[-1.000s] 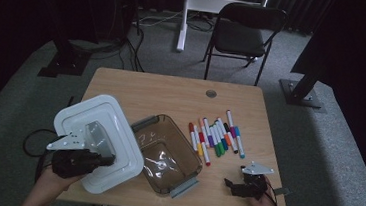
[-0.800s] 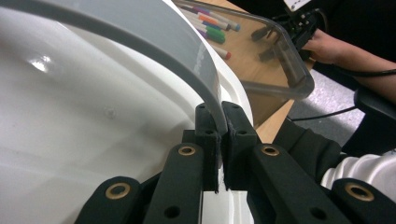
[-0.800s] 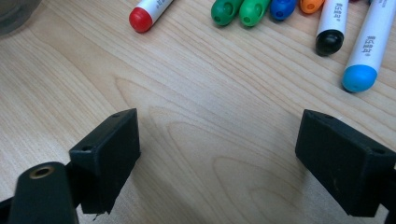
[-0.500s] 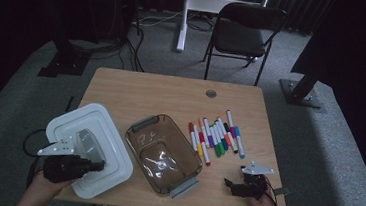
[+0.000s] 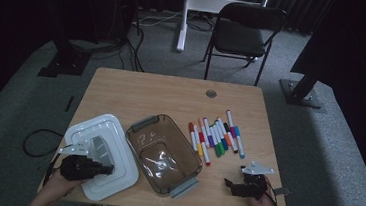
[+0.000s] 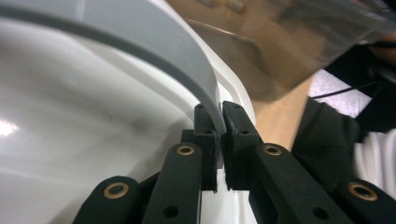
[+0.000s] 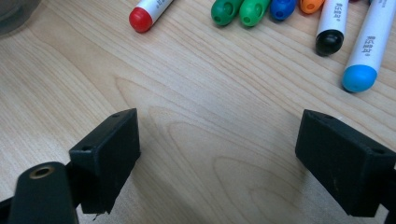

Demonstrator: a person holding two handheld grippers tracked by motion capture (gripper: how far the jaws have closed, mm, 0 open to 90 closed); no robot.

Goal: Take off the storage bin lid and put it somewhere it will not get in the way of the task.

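Tabletop holds white lid [image 5: 97,151] clamped in left gripper [image 5: 99,168]

- I work in a dim studio-like lab: dark curtains hang behind my surface [image 5: 171,97].
- Beyond the surface: folding chair [image 5: 244,35], floor cables [image 5: 126,43], grey carpet [image 5: 328,146], stand bases [image 5: 302,93].

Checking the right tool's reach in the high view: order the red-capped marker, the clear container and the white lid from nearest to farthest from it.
From the right tool:
1. Red-capped marker, up and left of it.
2. Clear container, mid-table.
3. White lid, far left, clamped in the left tool.
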